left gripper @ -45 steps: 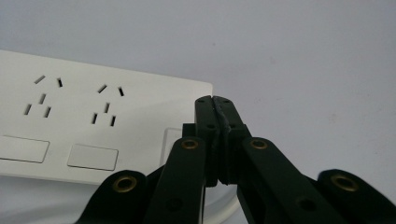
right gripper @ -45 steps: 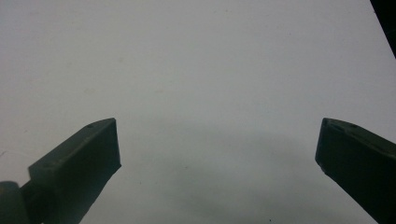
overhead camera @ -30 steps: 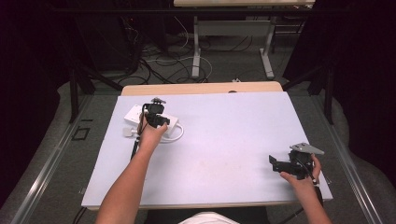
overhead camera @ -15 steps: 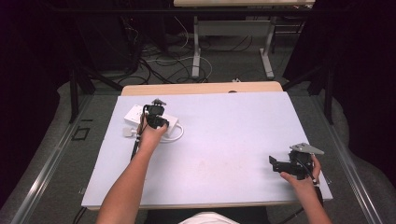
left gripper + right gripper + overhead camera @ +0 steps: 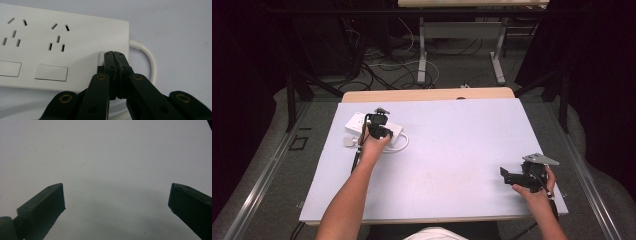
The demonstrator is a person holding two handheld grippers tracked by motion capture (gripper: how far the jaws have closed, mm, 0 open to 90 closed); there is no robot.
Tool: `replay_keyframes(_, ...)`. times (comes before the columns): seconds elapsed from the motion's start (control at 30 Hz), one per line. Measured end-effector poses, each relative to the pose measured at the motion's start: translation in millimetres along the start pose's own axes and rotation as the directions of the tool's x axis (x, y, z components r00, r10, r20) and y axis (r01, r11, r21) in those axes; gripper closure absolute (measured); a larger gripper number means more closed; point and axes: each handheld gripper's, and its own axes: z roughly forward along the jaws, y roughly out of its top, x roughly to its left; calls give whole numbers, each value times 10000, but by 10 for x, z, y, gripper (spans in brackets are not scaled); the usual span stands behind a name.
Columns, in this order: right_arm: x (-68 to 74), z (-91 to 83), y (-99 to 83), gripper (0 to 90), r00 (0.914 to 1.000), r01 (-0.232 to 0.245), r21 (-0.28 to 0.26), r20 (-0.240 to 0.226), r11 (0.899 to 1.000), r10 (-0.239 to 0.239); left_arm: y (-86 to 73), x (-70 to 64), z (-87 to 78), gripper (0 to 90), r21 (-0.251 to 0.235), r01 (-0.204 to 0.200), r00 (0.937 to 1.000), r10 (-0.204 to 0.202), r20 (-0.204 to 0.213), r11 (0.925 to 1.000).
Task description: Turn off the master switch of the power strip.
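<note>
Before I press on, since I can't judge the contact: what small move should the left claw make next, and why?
Probably a slight push down: the left claw, jaws shut, has its tips at the switch at the cord end of the power strip, apparently touching it.

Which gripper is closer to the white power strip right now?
Left. The left gripper has its shut jaws on the power strip; the right gripper sits far across the table.

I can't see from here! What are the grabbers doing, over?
Left gripper shut, tips on the power strip near its cord end. Right gripper open over bare table, holding nothing. Nothing in the way.
</note>
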Motion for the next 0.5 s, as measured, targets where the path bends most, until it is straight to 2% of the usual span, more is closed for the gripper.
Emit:
replay_keyframes(0.13,2,-1,-1,3,10000,-61,25,-12,10000,61,8,-32,7,900,205,-111,9996,116,-247,9997)
replay_keyframes(0.23,1,-9,0,3,10000,-35,-4,-23,10000,35,2,-33,3,900,90,-54,9996,56,-268,9999)
replay_keyframes(0.27,11,20,-11,2,9998,-118,-435,140,9990,124,6,-21,-6,900,158,-104,9997,107,-213,9998)
replay_keyframes(0.3,1,-18,0,2,9999,-126,15,-33,9999,126,7,-11,-12,900,97,-33,9999,35,-169,9999)
replay_keyframes(0.4,-20,-16,-1,3,9999,-105,-42,29,9999,105,10,3,-25,900,17,202,9996,-202,-208,9998)
replay_keyframes(0.5,-24,-4,-3,3,9997,-159,-152,155,9998,161,11,17,-23,900,-23,238,9995,-239,-223,9997)
